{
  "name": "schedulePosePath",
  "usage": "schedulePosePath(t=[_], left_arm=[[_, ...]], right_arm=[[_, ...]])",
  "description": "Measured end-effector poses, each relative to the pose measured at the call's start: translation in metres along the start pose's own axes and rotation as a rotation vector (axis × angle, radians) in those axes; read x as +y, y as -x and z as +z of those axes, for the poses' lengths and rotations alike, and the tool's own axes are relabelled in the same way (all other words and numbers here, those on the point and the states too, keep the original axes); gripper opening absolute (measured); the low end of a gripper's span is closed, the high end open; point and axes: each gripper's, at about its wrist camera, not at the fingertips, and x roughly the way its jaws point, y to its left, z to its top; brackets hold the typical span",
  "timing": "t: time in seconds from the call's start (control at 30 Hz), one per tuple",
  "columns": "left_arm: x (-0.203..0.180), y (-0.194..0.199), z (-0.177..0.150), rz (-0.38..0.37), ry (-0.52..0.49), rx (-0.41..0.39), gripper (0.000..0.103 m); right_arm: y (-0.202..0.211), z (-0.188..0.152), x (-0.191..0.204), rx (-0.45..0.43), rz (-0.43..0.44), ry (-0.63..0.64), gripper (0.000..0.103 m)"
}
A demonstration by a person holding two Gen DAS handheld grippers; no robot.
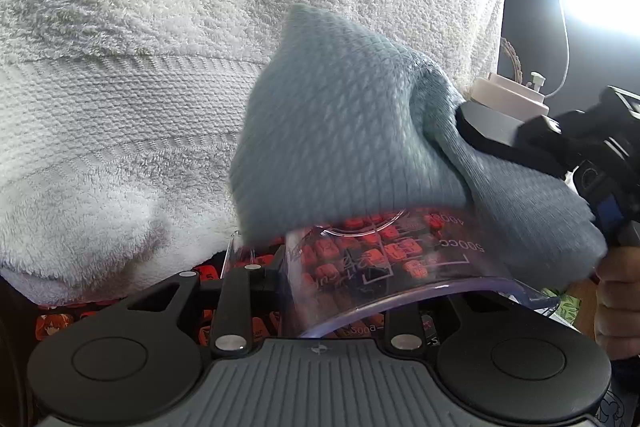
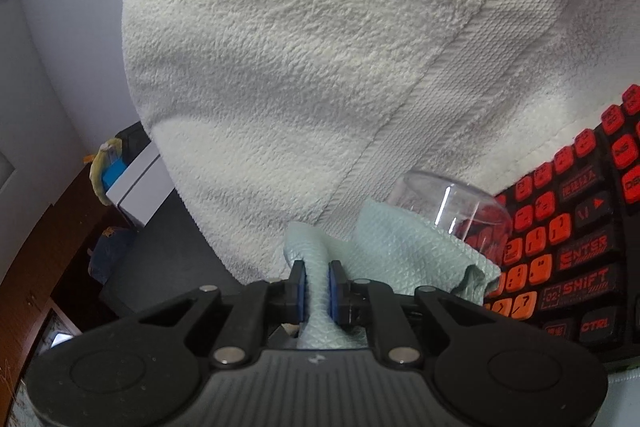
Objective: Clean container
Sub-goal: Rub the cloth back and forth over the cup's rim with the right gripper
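Left wrist view: clear measuring cup at 6 o'clock, held above red keyboard.
Left gripper: grip on cup handle not clearly shown, cannot tell.
Right gripper: clenched on blue cloth, cloth pressed on cup.
Risk: hard rubbing could twist cup loose, falling on keyboard or white towel.

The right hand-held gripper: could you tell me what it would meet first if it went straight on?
The right hand-held gripper is shut on the pale blue cloth; beyond that cloth, the white towel seems to come first, though depth is unclear.
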Motion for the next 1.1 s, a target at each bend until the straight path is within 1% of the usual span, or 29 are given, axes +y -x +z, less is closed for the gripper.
schedulePosePath(t=[0.1, 0.23, 0.33, 0.47, 0.57, 0.63, 0.8, 0.93, 1.03, 1.1], left_arm=[[-0.001, -0.001, 0.001, 0.0, -0.001, 0.0, 0.027], [0.0, -0.001, 0.001, 0.0, 0.0, 0.0, 0.027], [0.002, 0.0, 0.0, -0.001, 0.001, 0.0, 0.027], [0.003, 0.002, 0.0, -0.002, 0.002, 0.0, 0.027], [0.002, 0.001, 0.0, -0.001, 0.001, 0.0, 0.027], [0.001, 0.001, 0.0, -0.001, 0.0, 0.0, 0.027], [0.0, 0.0, 0.001, 0.001, -0.002, 0.0, 0.027], [-0.002, -0.001, 0.002, 0.002, -0.004, 0.0, 0.028], [-0.003, 0.0, 0.003, 0.001, -0.005, 0.0, 0.028], [-0.002, -0.001, 0.004, 0.0, -0.004, 0.0, 0.028]], right_arm=[[0.005, 0.006, -0.008, -0.036, -0.004, -0.047, 0.011], [0.005, 0.007, -0.012, -0.034, 0.004, -0.067, 0.012], [-0.002, 0.001, -0.008, 0.005, 0.023, -0.053, 0.012], [-0.012, -0.008, 0.002, 0.082, 0.054, -0.014, 0.012], [-0.015, -0.013, 0.011, 0.115, 0.053, 0.046, 0.012], [-0.015, -0.012, 0.012, 0.118, 0.051, 0.047, 0.012], [-0.009, -0.006, 0.01, 0.074, 0.024, 0.047, 0.01], [-0.001, 0.001, 0.002, 0.015, 0.006, 0.001, 0.01], [0.003, 0.006, -0.004, -0.01, 0.003, -0.035, 0.01], [0.003, 0.006, -0.005, -0.013, 0.002, -0.037, 0.01]])
